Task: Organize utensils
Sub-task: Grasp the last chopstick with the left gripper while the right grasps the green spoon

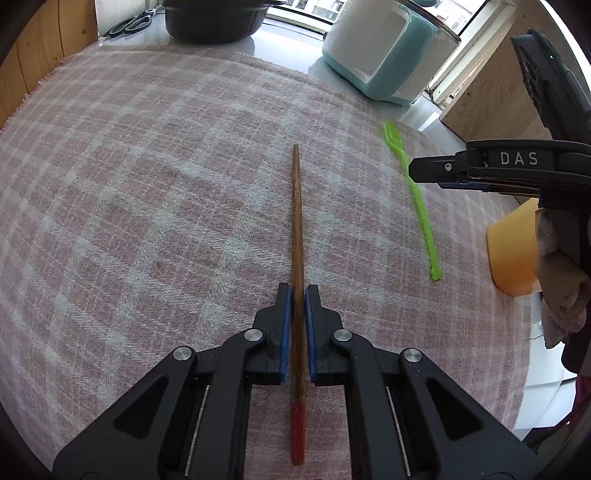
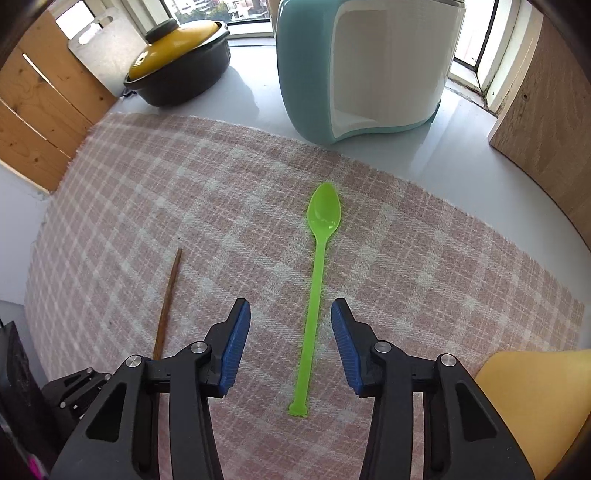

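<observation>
A brown wooden chopstick with a red end runs straight between the blue pads of my left gripper, which is shut on it. The chopstick also shows in the right wrist view, over the pink plaid cloth. I cannot tell whether it is lifted off the cloth. A green plastic spoon lies flat on the cloth, bowl pointing away. My right gripper stands open astride its handle, and neither pad touches it. In the left wrist view the right gripper hovers over the spoon.
A yellow cup stands at the near right of the cloth. Behind the cloth are a teal and white appliance and a black pot with a yellow lid. Scissors lie at the far left. Wooden panels flank both sides.
</observation>
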`<state>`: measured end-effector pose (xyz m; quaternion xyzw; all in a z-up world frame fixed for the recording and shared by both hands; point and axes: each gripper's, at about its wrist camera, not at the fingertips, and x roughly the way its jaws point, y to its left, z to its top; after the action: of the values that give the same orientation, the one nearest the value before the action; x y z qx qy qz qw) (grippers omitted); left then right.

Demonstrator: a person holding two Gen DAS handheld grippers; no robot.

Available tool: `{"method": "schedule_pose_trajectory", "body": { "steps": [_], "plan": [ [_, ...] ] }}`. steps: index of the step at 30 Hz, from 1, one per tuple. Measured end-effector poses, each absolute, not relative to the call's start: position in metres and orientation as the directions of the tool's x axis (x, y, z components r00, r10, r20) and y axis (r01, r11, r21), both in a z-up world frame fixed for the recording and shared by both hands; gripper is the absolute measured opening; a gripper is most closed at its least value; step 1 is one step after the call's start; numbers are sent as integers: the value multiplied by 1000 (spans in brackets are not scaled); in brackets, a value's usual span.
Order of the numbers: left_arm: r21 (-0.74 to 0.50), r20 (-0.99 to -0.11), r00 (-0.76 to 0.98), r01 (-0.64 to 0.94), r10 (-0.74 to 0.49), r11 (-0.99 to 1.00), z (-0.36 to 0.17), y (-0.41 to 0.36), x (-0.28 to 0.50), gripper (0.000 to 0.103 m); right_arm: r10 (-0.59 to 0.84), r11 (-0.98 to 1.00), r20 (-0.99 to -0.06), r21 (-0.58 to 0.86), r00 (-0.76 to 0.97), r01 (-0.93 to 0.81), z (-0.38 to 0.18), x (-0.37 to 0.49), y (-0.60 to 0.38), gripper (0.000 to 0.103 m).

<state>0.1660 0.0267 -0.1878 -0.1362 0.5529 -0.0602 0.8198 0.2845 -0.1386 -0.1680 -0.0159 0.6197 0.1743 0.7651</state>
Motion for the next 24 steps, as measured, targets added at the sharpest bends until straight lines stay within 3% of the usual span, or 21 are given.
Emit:
{"method": "schedule_pose_trajectory", "body": {
  "steps": [9, 13, 24],
  "plan": [
    [-287, -893, 373, -39, -252, 957, -188, 27, 170, 6, 184, 957, -970, 139, 159, -256, -194, 302, -140, 25],
    [-291, -893, 371, -40, -256, 956, -189, 27, 173, 5, 172, 954, -972, 123, 162, -273, -195, 299, -140, 7],
    [-302, -890, 366, -23, -273, 953, -189, 27, 178, 5, 214, 935, -965, 157, 154, -320, -194, 246, -149, 5]
  ]
}}
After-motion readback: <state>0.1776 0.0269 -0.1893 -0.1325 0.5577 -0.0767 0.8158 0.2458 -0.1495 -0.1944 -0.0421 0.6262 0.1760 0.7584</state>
